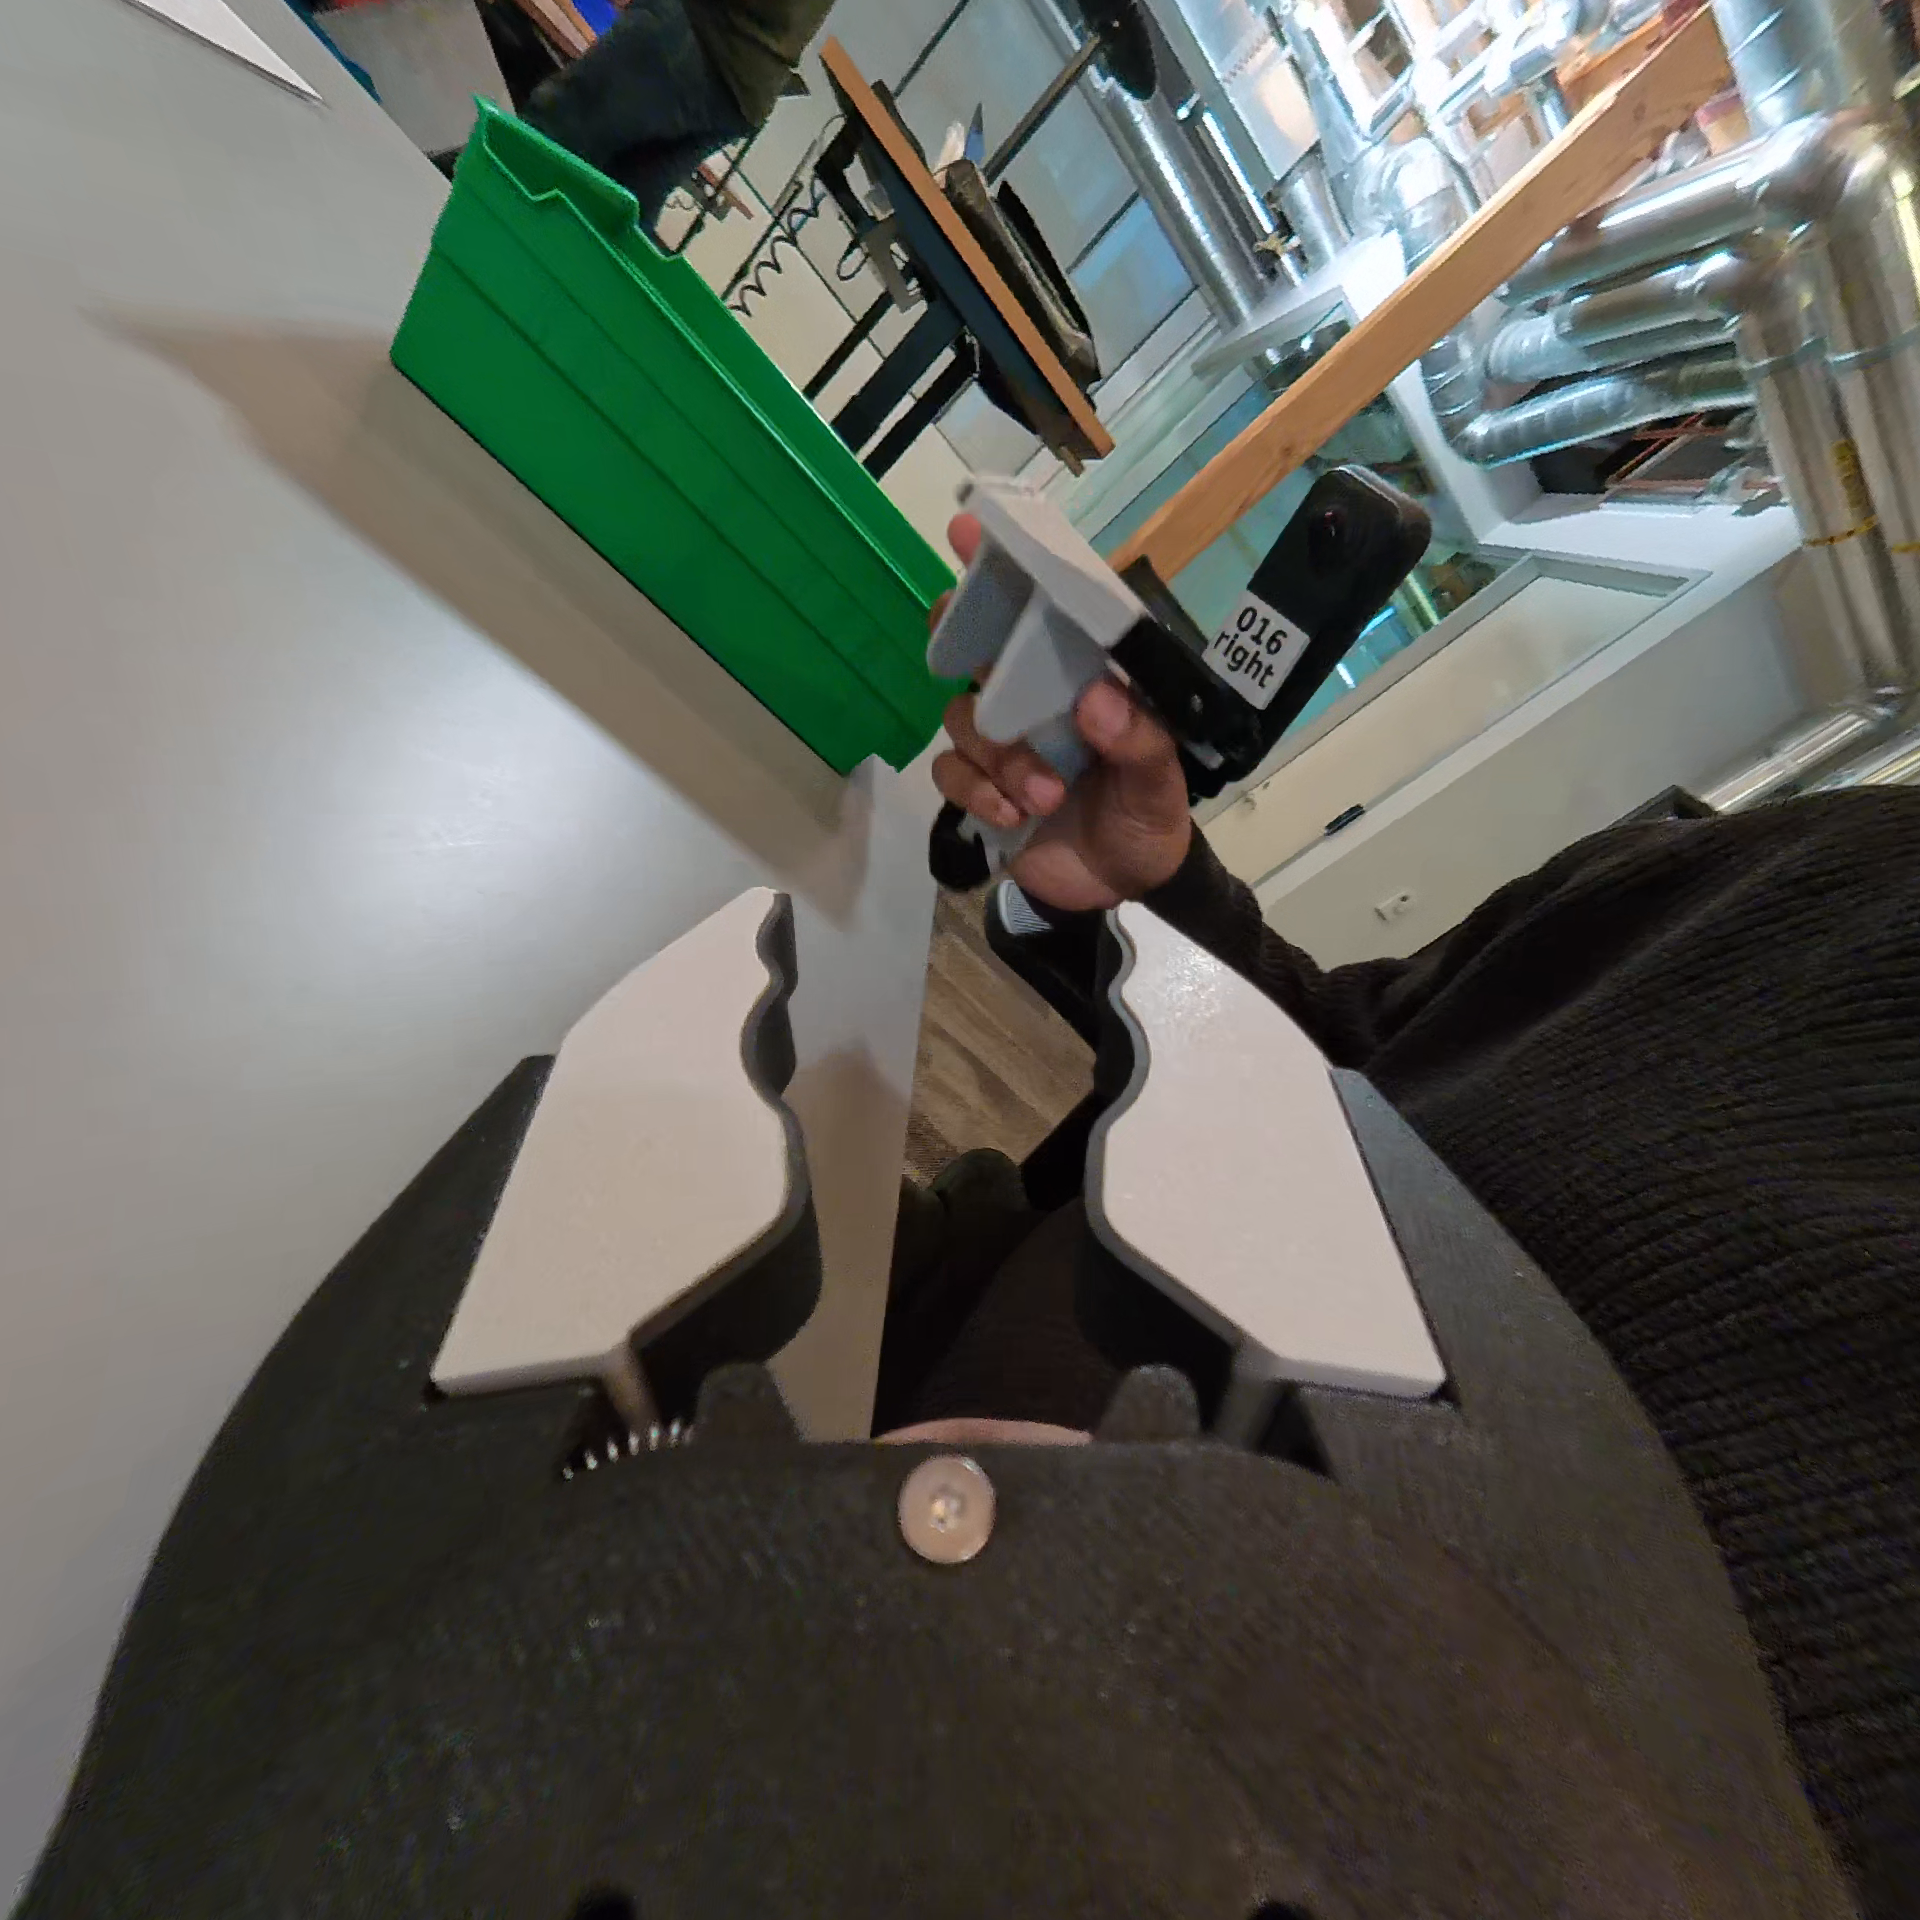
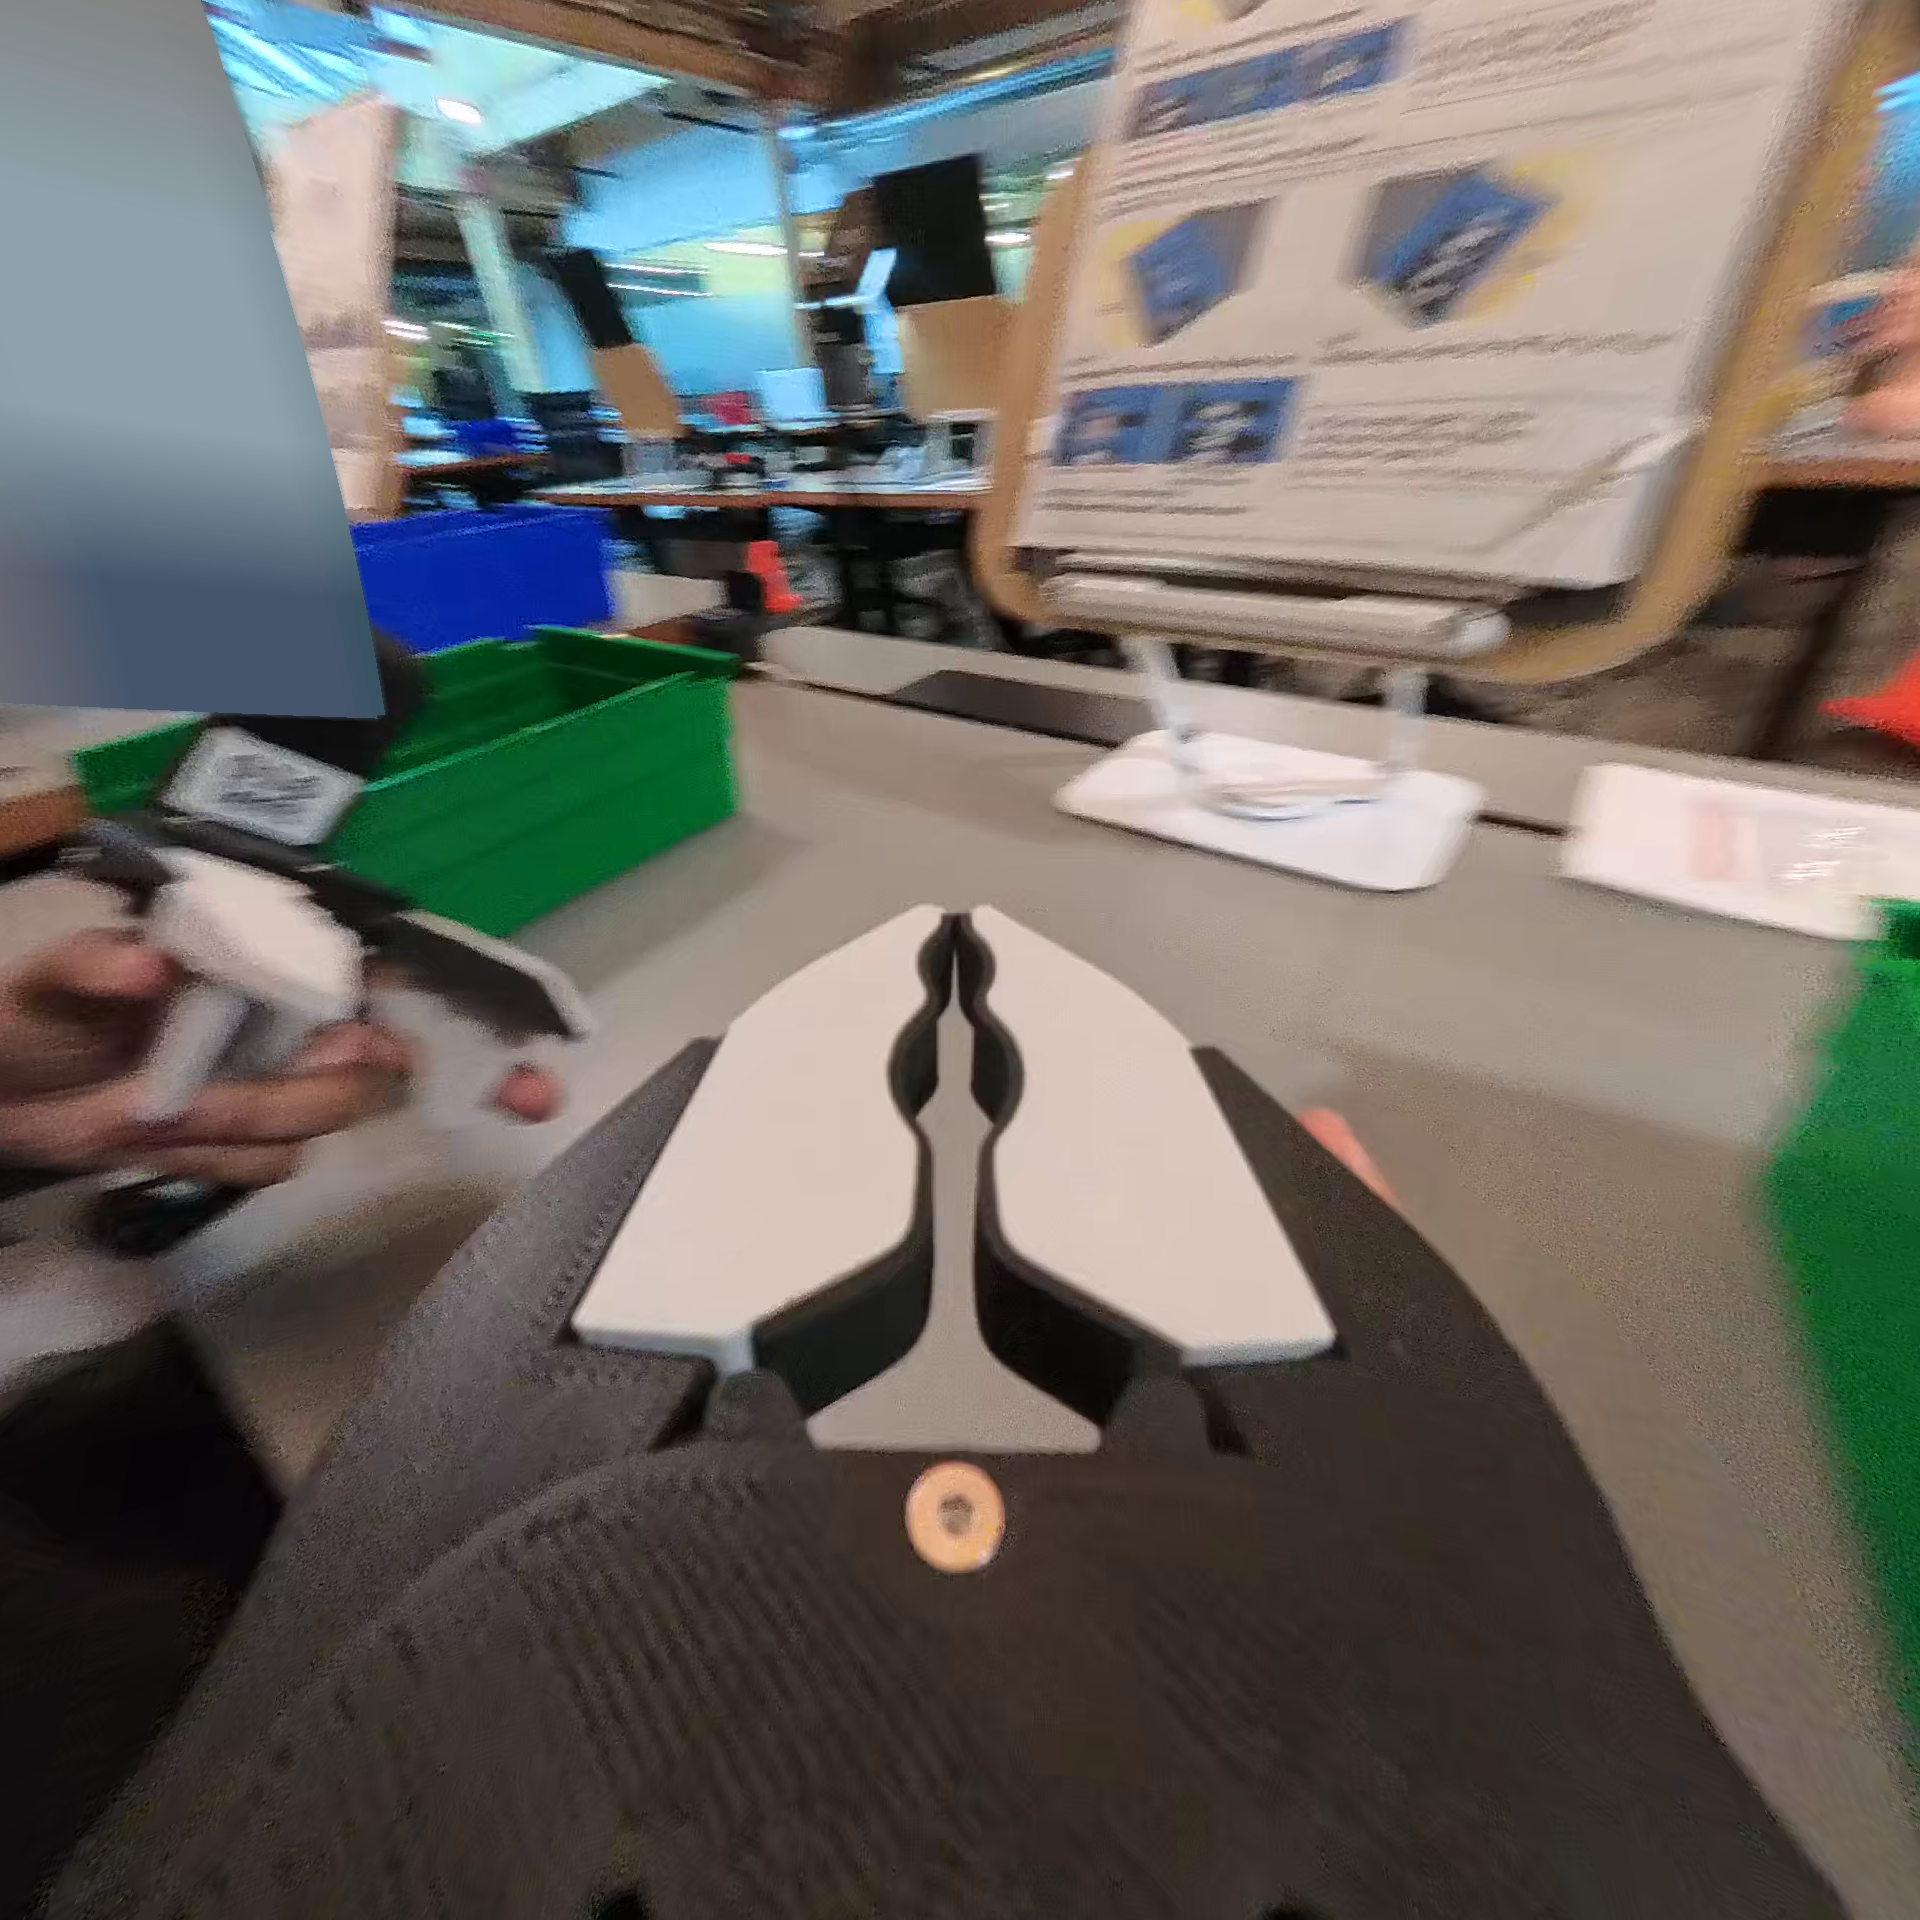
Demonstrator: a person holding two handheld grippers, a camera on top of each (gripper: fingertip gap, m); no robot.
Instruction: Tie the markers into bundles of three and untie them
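Both grippers empty above table (image 2: 1299, 1039) edge

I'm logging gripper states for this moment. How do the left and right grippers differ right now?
The left gripper has its fingers spread well apart; the right gripper has its fingertips together with nothing between them. The left gripper is tilted over the grey table edge near the green bin; the right gripper sits level above the table. Both have pale wavy-edged fingers on black bodies.
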